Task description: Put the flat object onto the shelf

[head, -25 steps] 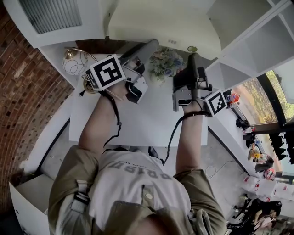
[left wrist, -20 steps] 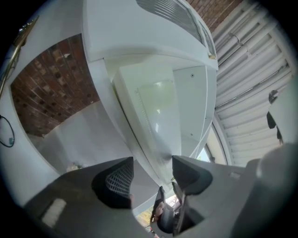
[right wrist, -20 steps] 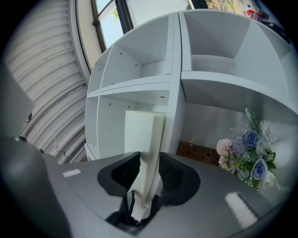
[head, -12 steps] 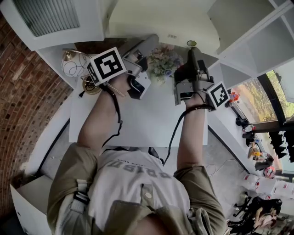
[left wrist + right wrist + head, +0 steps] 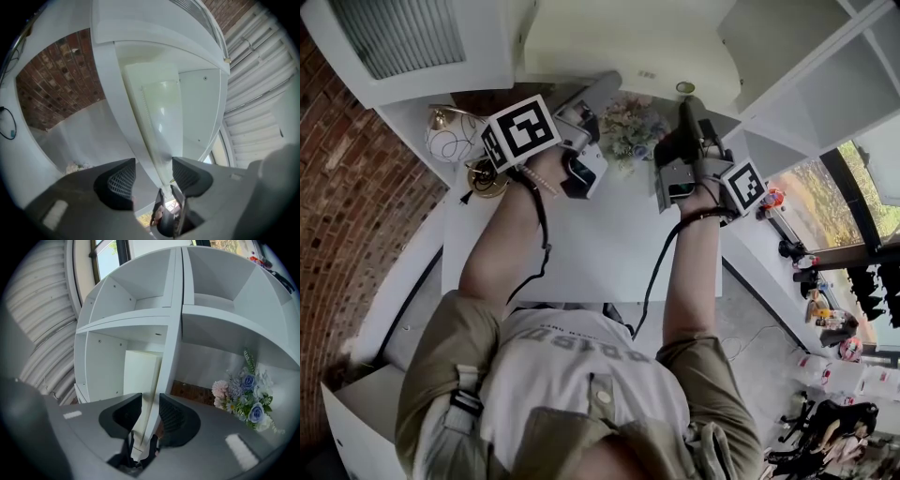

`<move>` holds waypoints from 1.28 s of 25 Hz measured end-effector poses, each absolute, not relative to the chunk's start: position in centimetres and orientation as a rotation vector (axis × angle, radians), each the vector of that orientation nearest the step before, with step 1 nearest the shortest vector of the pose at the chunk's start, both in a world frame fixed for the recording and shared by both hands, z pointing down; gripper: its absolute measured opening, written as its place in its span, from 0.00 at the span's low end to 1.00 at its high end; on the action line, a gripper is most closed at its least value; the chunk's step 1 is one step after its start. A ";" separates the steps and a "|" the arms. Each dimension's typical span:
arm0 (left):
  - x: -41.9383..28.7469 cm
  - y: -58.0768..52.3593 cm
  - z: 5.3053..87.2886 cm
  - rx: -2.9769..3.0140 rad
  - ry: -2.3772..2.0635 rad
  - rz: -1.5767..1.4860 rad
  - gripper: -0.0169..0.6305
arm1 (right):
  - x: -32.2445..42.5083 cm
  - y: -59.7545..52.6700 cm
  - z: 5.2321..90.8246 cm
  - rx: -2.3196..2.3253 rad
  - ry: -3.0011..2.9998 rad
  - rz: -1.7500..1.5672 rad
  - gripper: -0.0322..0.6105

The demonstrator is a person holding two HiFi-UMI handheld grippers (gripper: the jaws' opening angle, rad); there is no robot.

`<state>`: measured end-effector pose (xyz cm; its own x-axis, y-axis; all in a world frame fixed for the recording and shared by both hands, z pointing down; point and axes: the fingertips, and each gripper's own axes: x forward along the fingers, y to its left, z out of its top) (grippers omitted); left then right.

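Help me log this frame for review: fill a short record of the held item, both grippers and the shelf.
held item: flat cream rectangular panel, at the white cube shelf
left gripper: jaws apart round the panel, just been closing
right gripper: shut on the panel
nearby: pastel artificial flower bouquet

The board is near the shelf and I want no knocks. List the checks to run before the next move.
1. Grip of right tongs on flat cream board: ok, shut on it.
2. Grip of left tongs: cannot tell; jaws have just been closing, board between them, gap on one side.
3. Board lined up with an opening of white shelf unit: ok, upright just left of the divider.
4. Clearance from pastel artificial flower bouquet: ok, it stands right of the divider.
5. Board resting on a shelf: cannot tell.
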<state>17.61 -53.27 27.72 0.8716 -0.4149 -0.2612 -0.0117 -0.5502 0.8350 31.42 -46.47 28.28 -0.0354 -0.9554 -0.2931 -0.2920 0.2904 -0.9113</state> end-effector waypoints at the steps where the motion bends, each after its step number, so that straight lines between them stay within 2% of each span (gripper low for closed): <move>1: 17.5 -53.3 27.7 2.101 -0.312 -0.542 0.42 | 31.4 -46.5 28.3 -1.191 1.544 -0.816 0.24; 10: 14.5 -49.5 28.8 2.503 -0.523 -0.400 0.42 | 31.2 -42.7 29.2 -1.403 1.675 -0.648 0.25; 16: 9.7 -46.0 31.1 2.706 -0.846 -0.322 0.26 | 29.0 -37.9 30.3 -1.685 1.867 -0.412 0.25; 18: 8.7 -44.6 31.8 2.751 -0.932 -0.281 0.22 | 28.0 -36.4 31.1 -1.832 1.932 -0.312 0.22; 22: 7.5 -41.5 33.0 2.831 -1.096 -0.206 0.19 | 25.5 -33.9 32.4 -2.032 2.039 -0.116 0.16; 29: 6.0 -36.6 34.6 2.873 -1.275 -0.146 0.04 | 21.9 -30.4 34.7 -2.129 2.125 -0.031 0.09; 32: 5.6 -35.2 35.0 2.871 -1.289 -0.132 0.04 | 21.1 -29.1 35.4 -2.152 2.141 -0.010 0.07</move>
